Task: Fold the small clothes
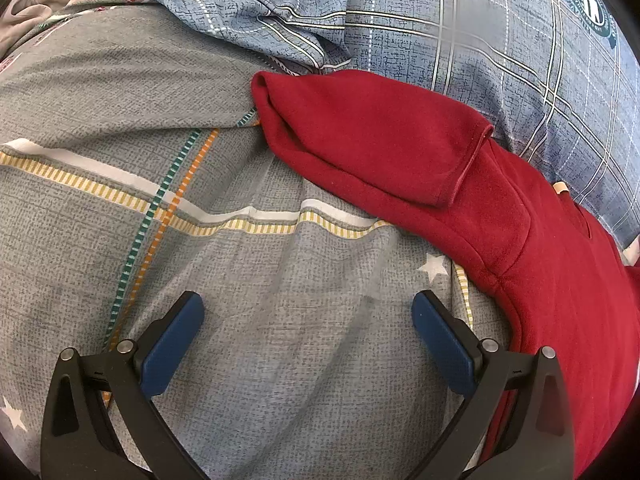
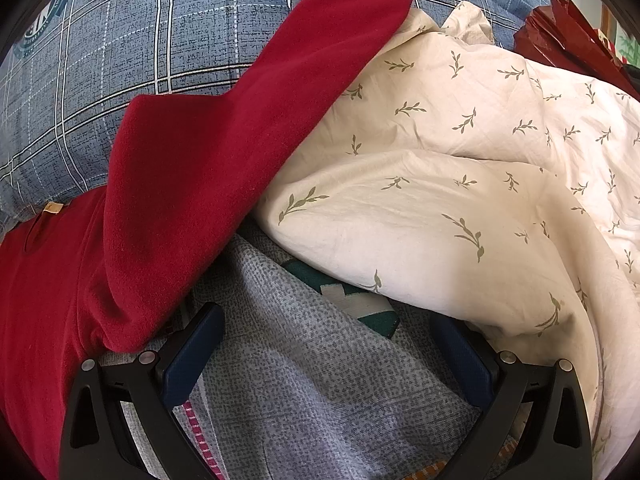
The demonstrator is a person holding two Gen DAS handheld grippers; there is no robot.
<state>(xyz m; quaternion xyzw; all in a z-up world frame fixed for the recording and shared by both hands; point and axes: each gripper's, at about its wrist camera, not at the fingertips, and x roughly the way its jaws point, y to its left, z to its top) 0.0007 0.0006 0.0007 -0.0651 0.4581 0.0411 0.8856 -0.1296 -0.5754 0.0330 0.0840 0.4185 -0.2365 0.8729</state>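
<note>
Grey bedsheet, red garment, grippers agape

A home bedroom, by all signs: bed spread with a grey sheet crossed by striped bands and small white stars, blue plaid bedding with a round green emblem bunched behind, cream duvet printed with green sprigs heaped at one side. Soft fabric throughout, rumpled and lived-in.

Bare sheet lay free ahead of left gripper; duvet and red top crowded right gripper.
</note>
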